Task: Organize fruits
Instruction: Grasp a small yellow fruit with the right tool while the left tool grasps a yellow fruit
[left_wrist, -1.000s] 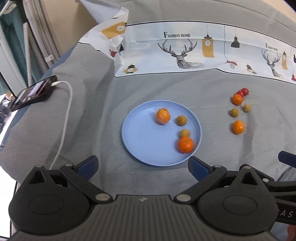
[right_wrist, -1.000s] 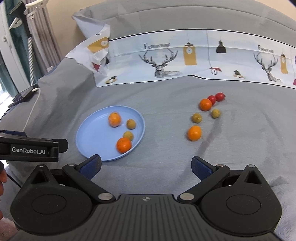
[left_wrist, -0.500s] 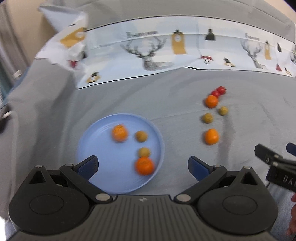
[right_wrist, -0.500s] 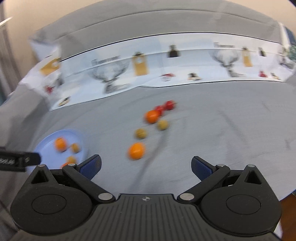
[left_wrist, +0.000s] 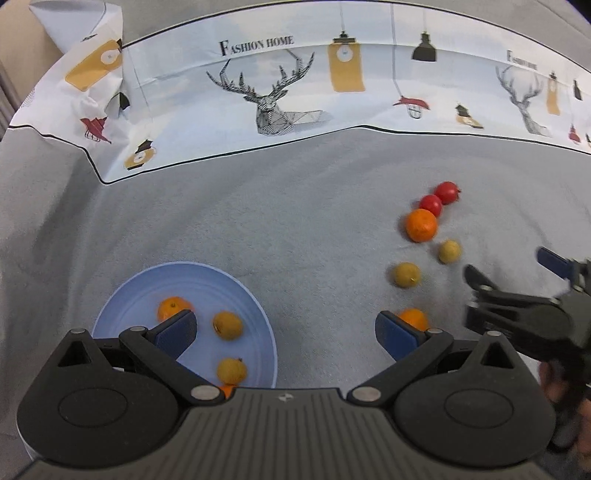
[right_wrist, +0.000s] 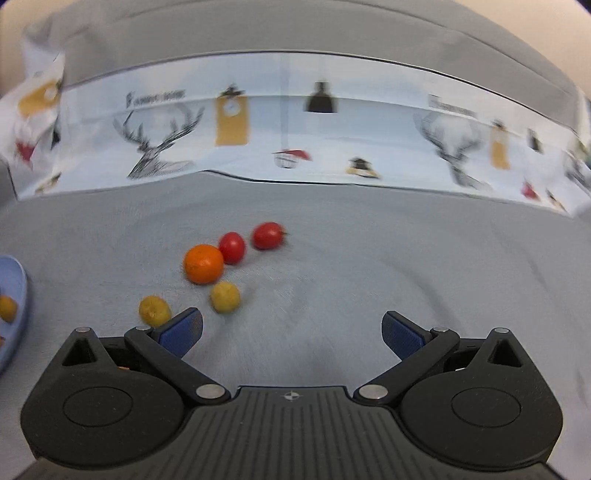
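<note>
in your left wrist view, your left gripper hangs with jaws released and nothing between them, over the grey cloth near the blue plate. the plate holds an orange and two yellowish fruits. your right gripper shows at the right edge.

in your right wrist view, blurred, your right gripper is spread wide, gripping nothing. ahead on the cloth lie a loose orange, two red tomatoes and what look like two small yellow fruits.
</note>
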